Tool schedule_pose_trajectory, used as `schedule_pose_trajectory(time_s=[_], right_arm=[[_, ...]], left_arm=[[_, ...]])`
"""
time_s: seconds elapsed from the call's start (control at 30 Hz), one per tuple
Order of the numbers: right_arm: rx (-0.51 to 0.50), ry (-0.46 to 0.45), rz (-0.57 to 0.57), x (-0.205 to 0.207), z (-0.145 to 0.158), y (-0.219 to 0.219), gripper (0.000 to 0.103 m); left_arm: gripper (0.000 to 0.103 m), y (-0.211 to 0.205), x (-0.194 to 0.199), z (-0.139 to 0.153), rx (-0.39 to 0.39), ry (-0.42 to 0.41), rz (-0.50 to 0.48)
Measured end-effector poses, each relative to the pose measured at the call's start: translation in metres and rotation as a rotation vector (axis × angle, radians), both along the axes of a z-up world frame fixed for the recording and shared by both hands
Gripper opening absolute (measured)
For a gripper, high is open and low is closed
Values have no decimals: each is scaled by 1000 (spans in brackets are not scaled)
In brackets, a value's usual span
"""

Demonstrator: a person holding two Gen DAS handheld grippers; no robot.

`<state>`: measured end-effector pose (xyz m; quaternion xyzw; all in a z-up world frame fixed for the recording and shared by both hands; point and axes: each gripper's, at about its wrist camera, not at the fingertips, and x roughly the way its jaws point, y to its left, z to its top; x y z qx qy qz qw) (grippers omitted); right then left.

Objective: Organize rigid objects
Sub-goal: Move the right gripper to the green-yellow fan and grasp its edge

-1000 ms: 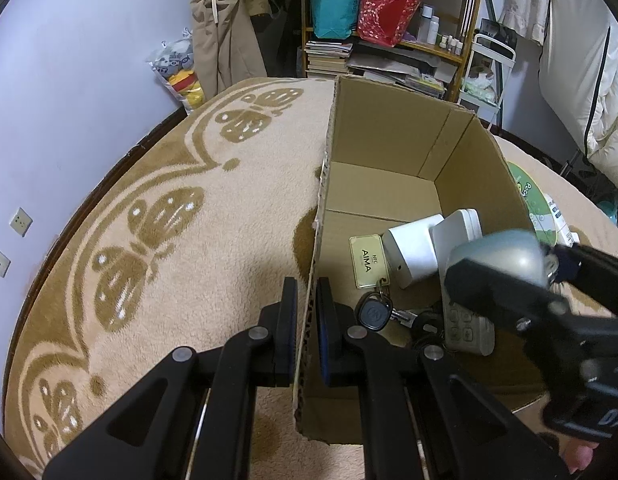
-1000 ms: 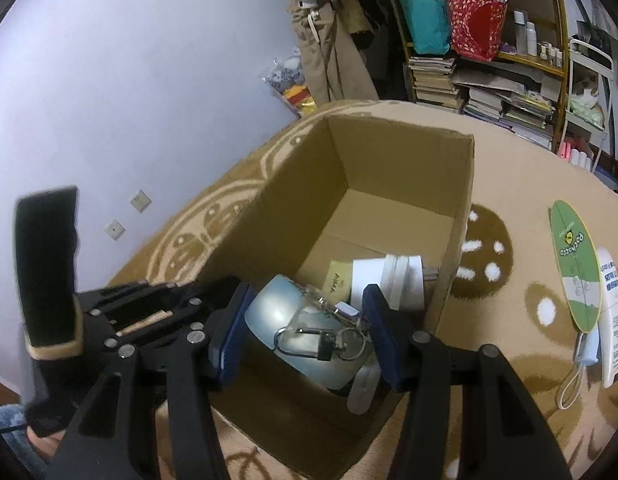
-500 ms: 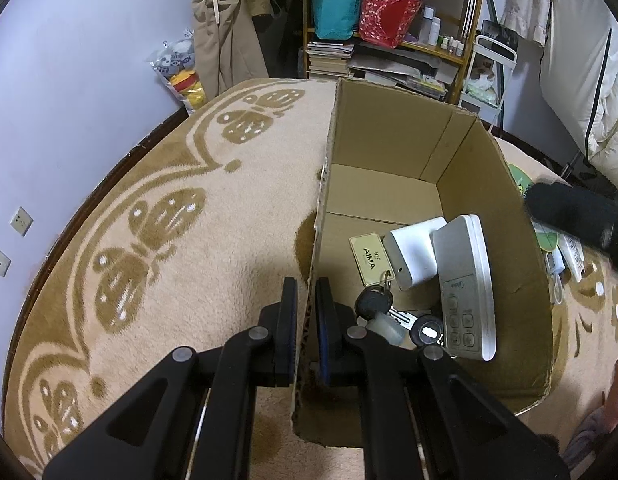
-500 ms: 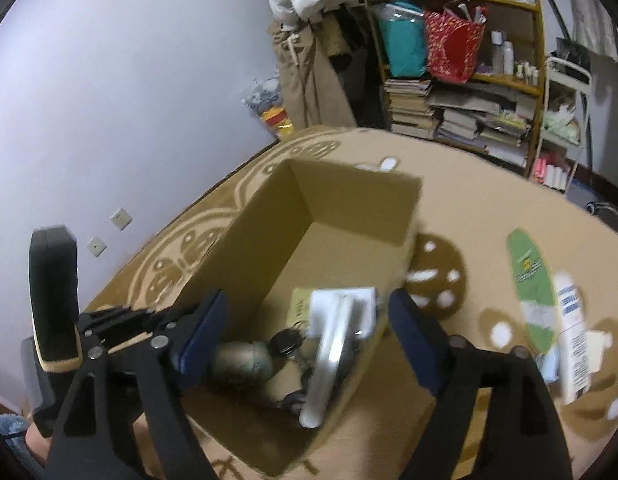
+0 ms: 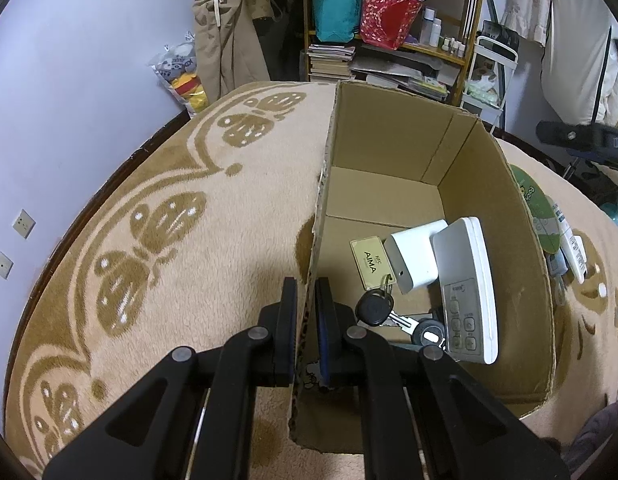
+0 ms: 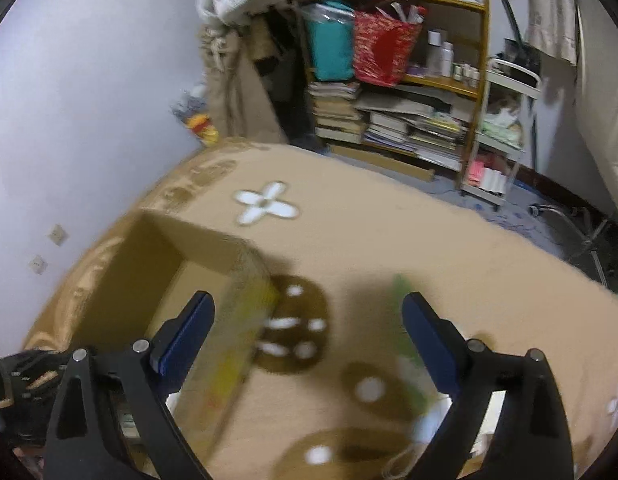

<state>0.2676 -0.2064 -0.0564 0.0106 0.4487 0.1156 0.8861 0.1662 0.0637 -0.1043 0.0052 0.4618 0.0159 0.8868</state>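
The left gripper (image 5: 305, 312) is clamped on the left wall of the cardboard box (image 5: 389, 152), one finger outside over the rug (image 5: 181, 264) and the other inside, the pads pressing the cardboard edge between them. Just ahead and to the right of that gripper, on the box floor, lie a black-headed key (image 5: 375, 309) on a ring, a gold tag (image 5: 371, 258) printed AIMA, a white adapter block (image 5: 413, 258) and a white remote control (image 5: 467, 292) that leans over the block and toward the right wall. A second round black key fob (image 5: 428, 333) sits beside the remote's lower end, touching the first key's blade.

The right gripper (image 6: 309, 332) is over the rug to the right of the box, its jaws opening wide with nothing between them; the box's right wall (image 6: 233, 340) stands just inside its left finger. Below its right finger the view is blurred: a green flat item (image 6: 409, 344) and something white lie on the rug there, too smeared to name. From the left gripper's view the same green card (image 5: 537, 216) and a white tube (image 5: 571, 246) lie outside the box, beyond its right wall. Shelves (image 6: 413, 92) with books stand far ahead
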Motion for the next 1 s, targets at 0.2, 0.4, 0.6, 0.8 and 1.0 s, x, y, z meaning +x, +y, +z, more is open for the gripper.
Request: schedule_pose_trajectory(time_s=[0.2, 0.4, 0.6, 0.8, 1.0], right_arm=[[-21, 59, -15, 27, -21, -23, 99], [-63, 136, -34, 40, -50, -36, 99], [-53, 160, -10, 38, -65, -34, 97], [-87, 187, 22, 38, -78, -25, 68], [-117, 224, -13, 38, -89, -29, 21]], left_arm=[[8, -1, -1, 0, 1, -1, -2], [9, -1, -1, 0, 1, -2, -2], [9, -1, -1, 1, 7, -2, -1], [9, -2, -1, 2, 5, -2, -1], [9, -1, -1, 1, 5, -2, 0]])
